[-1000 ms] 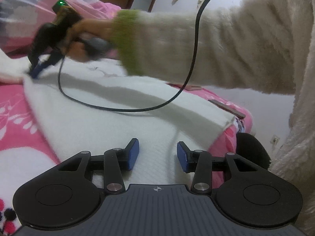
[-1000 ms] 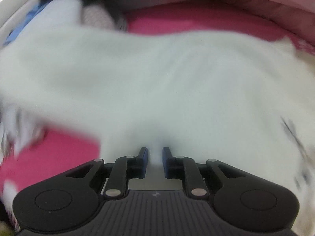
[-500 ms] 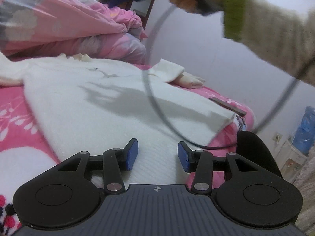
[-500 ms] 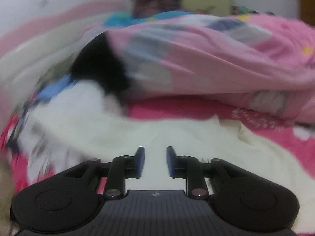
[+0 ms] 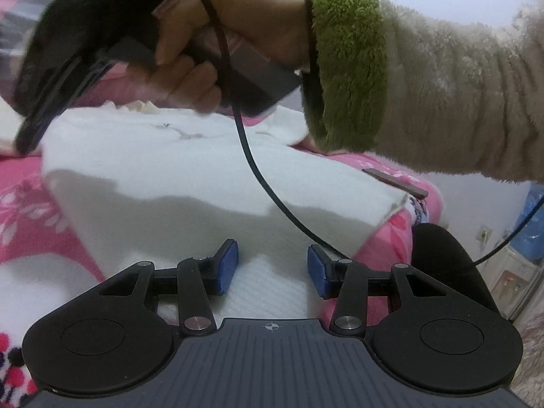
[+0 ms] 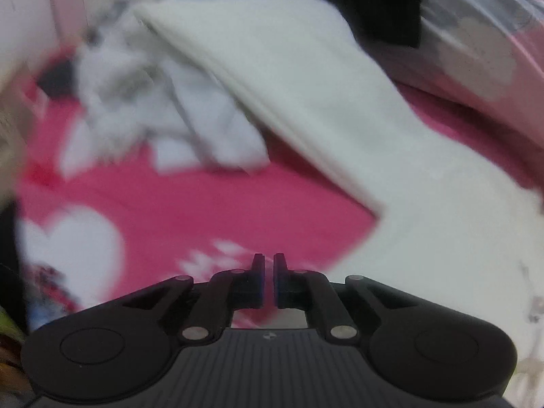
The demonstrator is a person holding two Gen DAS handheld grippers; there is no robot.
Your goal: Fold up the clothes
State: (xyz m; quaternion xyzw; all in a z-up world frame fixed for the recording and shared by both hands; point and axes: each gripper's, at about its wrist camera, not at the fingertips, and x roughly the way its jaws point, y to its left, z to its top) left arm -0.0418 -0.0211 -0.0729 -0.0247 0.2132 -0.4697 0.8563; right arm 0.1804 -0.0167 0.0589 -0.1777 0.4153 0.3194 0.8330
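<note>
While white sweater [image 5: 190,170] lying spread ahead of wide left gripper [image 5: 272,268], you are swinging nearly closed, empty right gripper [image 6: 269,278] toward outstretched sleeve [image 6: 306,102]; judging sleeve fold next, needing reopened jaws.

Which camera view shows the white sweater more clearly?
The left wrist view. There the white sweater lies sharp and flat on the pink bed sheet, its hem before the open left gripper. The right wrist view shows only a motion-blurred part of it, beyond the nearly closed right gripper.
</note>
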